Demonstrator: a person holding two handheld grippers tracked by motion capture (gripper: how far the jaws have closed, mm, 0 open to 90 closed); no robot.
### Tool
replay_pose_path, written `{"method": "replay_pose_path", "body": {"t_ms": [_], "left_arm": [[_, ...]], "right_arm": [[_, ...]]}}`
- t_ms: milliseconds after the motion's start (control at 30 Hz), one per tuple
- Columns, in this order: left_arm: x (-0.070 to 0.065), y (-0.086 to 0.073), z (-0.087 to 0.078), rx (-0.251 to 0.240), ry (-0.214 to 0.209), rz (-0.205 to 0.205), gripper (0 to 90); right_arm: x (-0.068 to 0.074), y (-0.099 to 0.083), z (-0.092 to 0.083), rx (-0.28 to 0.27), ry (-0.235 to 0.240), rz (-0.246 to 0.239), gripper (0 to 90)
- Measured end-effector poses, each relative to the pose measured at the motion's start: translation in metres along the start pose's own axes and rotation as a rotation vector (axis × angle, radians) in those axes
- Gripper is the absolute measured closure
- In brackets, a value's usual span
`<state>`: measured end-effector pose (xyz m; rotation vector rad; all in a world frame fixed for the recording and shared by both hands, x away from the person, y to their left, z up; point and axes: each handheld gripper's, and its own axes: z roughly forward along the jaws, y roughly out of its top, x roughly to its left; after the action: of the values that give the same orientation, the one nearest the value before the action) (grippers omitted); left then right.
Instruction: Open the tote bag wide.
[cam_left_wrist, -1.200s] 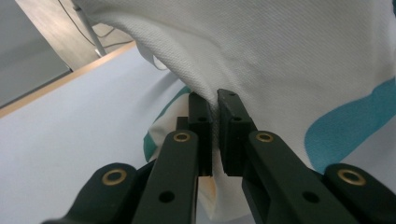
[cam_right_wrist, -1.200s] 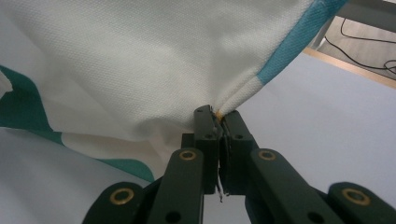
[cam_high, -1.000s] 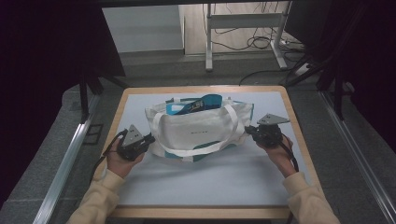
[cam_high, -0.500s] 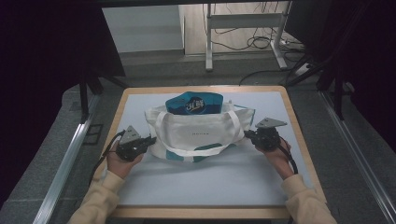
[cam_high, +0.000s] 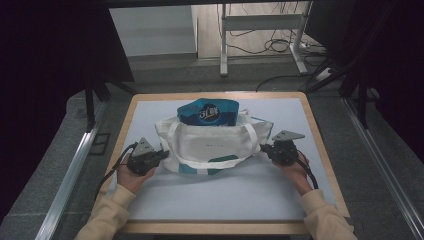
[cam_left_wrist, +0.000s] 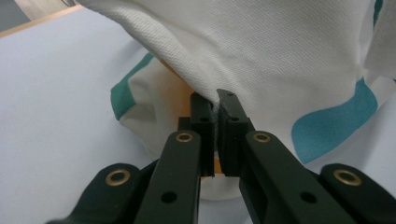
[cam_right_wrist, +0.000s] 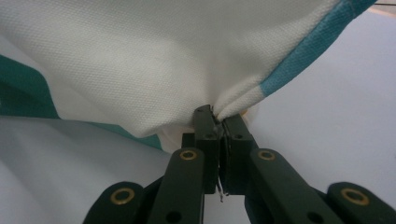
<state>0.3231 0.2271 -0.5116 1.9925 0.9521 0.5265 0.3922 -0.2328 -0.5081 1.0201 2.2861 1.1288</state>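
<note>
We see the left gripper (cam_high: 162, 154) held low over the desk's left half, its jaws closed on a fold of the white tote bag (cam_high: 210, 145) at the bag's left end; in the left gripper view (cam_left_wrist: 215, 123) the two black jaws pinch the cloth with no gap between them. The right gripper (cam_high: 266, 149) does the same at the bag's right end, and in the right gripper view (cam_right_wrist: 218, 128) its jaws are clamped on a gathered corner of cloth beside a teal stripe.

Between the two grippers the tote bag lies in the middle of the desk (cam_high: 310, 125), its long axis running left to right, parallel to the near edge. Its mouth faces the far edge, and its white handles loop across the upper face. Teal patches show along its near edge.

A blue snack bag (cam_high: 210, 112) with white lettering sticks out of the bag's mouth, pointing toward the far edge.
</note>
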Motion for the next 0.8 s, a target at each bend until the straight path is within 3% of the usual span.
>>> {"method": "replay_pose_path", "body": {"t_ms": [367,800], "left_arm": [[-0.007,-0.007,0.016,0.083,0.002,0.032,86.8],[-0.007,-0.007,0.020,0.103,0.003,0.030,86.5]], "right_arm": [[0.002,-0.005,0.004,0.042,-0.002,0.007,86.5],[0.001,-0.006,0.005,0.058,0.002,0.019,85.9]]}}
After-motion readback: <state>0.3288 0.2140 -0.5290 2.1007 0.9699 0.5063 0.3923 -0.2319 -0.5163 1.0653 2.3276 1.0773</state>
